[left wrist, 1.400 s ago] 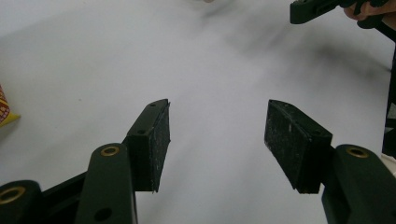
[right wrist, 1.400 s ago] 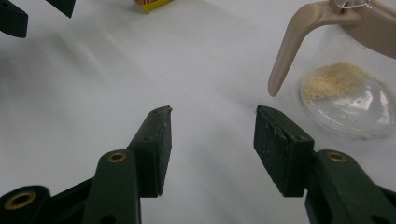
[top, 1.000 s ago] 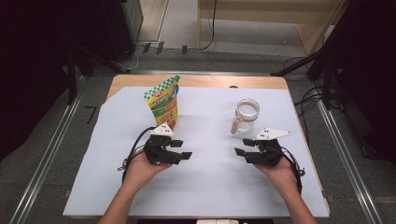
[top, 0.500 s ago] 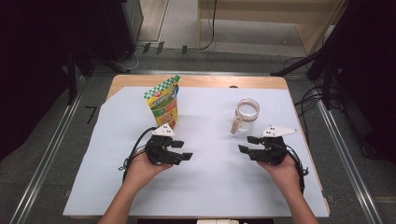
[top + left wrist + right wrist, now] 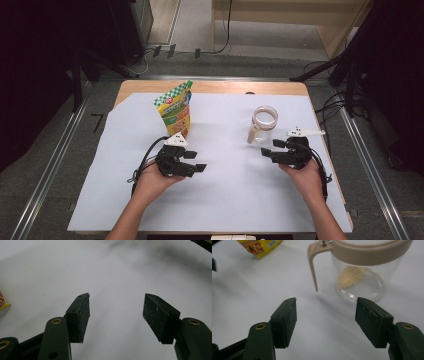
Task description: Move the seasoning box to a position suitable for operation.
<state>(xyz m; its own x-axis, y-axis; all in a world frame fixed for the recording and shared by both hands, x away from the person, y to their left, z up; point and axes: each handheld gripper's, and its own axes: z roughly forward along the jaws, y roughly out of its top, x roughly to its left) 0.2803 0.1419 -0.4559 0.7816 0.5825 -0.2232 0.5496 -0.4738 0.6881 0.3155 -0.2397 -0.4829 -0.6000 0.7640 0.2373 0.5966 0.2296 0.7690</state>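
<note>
On the white-covered surface (image 5: 230, 200), the left gripper (image 5: 192, 162) rests with fingers (image 5: 81, 315) wide and empty, the green-and-yellow pouch (image 5: 177, 112) standing just beyond it at about 12 o'clock. The right gripper (image 5: 267, 152) has just been opening its fingers (image 5: 372, 320), nothing between them, and the glass jar (image 5: 263, 124) sits near, at about 11 o'clock from it.

The likely trouble, in my judgement: the jar is light and nearly empty, so a finger nudging its tan handle (image 5: 312, 267) could tip it or skid it away.

The right gripper view shows a little beige powder (image 5: 350, 277) in the jar's bottom and the handle hanging free; the high view shows the spacing of both things.
</note>
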